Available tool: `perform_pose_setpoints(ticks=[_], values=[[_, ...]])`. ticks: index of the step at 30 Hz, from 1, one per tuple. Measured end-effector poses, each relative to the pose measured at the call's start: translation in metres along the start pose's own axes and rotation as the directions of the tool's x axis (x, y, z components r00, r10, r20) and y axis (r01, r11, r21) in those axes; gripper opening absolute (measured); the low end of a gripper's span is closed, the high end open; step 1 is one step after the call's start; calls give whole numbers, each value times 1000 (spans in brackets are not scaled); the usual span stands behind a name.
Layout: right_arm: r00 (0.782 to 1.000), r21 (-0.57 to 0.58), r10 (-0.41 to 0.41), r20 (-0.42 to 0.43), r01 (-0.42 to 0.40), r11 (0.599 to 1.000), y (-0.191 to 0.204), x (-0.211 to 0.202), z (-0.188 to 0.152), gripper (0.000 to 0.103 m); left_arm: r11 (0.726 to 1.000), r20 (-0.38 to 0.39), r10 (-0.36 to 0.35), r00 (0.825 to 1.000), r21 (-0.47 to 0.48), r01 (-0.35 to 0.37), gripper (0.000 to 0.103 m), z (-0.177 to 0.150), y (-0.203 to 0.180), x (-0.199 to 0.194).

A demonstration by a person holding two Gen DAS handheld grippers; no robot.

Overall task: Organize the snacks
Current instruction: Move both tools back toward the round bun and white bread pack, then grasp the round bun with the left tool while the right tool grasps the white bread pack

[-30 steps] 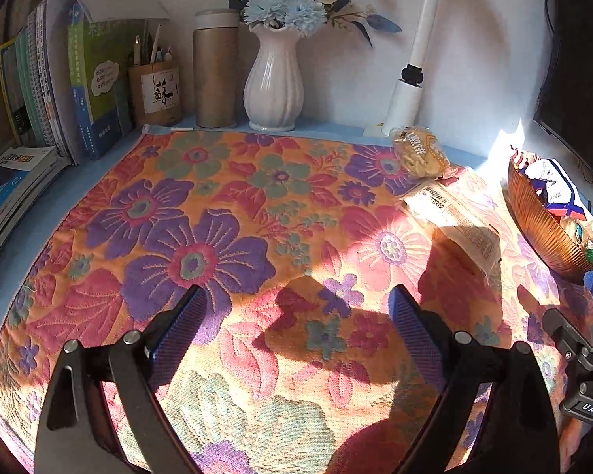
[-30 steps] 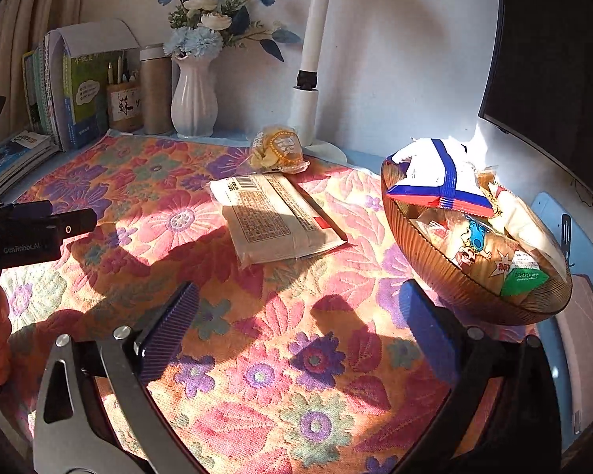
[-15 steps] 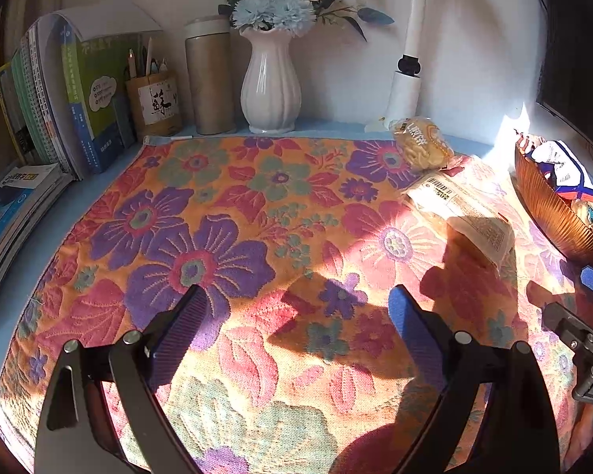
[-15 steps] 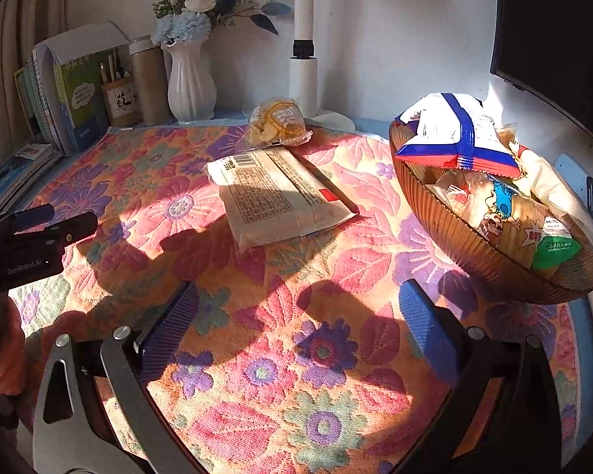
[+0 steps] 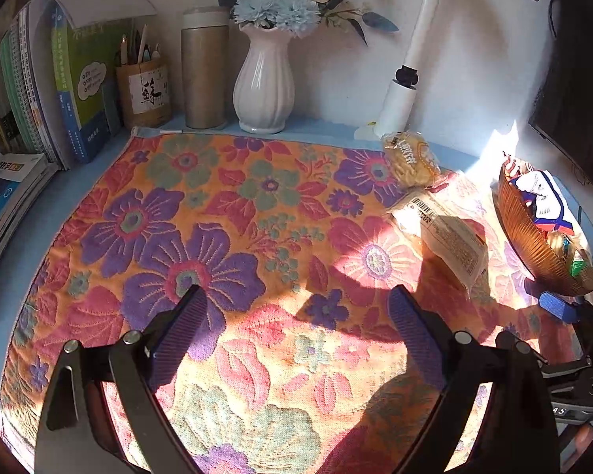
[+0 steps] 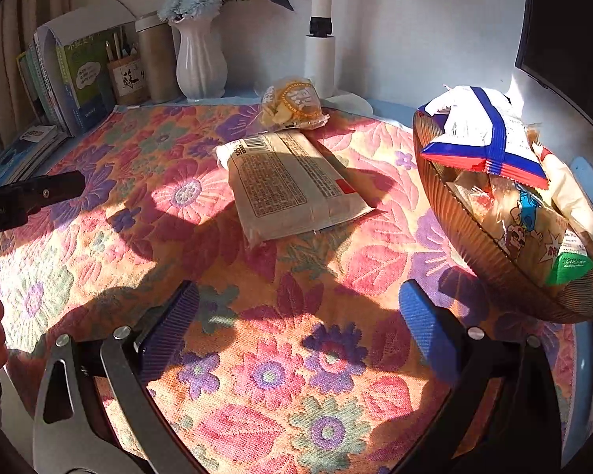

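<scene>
Right wrist view: the right gripper [image 6: 296, 308] hovers over the floral cloth [image 6: 265, 375] with its jaws spread wide and nothing between them. Straight ahead of its fingers, a little beyond the tips, lies the flat beige snack packet [image 6: 292, 185], label side up with a barcode at its far end. Just past that packet, touching or nearly touching its far edge, sits the round yellow-printed snack bag [image 6: 292, 104]. Ahead and to the right of the fingers stands the brown ribbed bowl [image 6: 466, 237], already heaped with packets, a white one with blue stripes [image 6: 482, 134] on top.

In the left wrist view the left gripper [image 5: 296, 308] is likewise wide open and empty over bare cloth, with both loose snacks well ahead and off to its right.

Two snacks remain outside the bowl, so the job looks partly done, and the step in hand seems to be the reach for the next one. The beige packet is the likelier target for the right gripper. It lies flat and thin, so the fingers would need to come down low and pinch an edge or straddle its narrow width.
</scene>
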State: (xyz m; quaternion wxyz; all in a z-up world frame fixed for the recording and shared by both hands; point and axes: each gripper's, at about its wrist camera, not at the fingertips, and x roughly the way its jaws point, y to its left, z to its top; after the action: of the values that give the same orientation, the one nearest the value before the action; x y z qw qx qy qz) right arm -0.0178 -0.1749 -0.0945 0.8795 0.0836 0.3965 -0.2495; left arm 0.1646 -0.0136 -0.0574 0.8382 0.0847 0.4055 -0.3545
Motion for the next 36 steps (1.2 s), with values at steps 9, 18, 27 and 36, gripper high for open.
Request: perform_pose_setpoints(ticks=[9, 18, 27, 36], values=[[999, 26, -13, -31, 14, 1000, 2, 50, 55, 100, 971, -105, -239, 965, -6, 240, 92, 119, -47, 78], [998, 15, -62, -4, 62, 998, 13, 78, 64, 100, 928, -264, -352, 898, 24, 371, 92, 148, -107, 180], [996, 92, -32, -81, 40, 995, -2, 99, 74, 100, 933, -303, -332, 893, 32, 358, 72, 147, -119, 207], [998, 64, 29, -63, -25, 998, 13, 70, 55, 88, 931, -253, -365, 896, -77, 357, 58, 130, -54, 171]])
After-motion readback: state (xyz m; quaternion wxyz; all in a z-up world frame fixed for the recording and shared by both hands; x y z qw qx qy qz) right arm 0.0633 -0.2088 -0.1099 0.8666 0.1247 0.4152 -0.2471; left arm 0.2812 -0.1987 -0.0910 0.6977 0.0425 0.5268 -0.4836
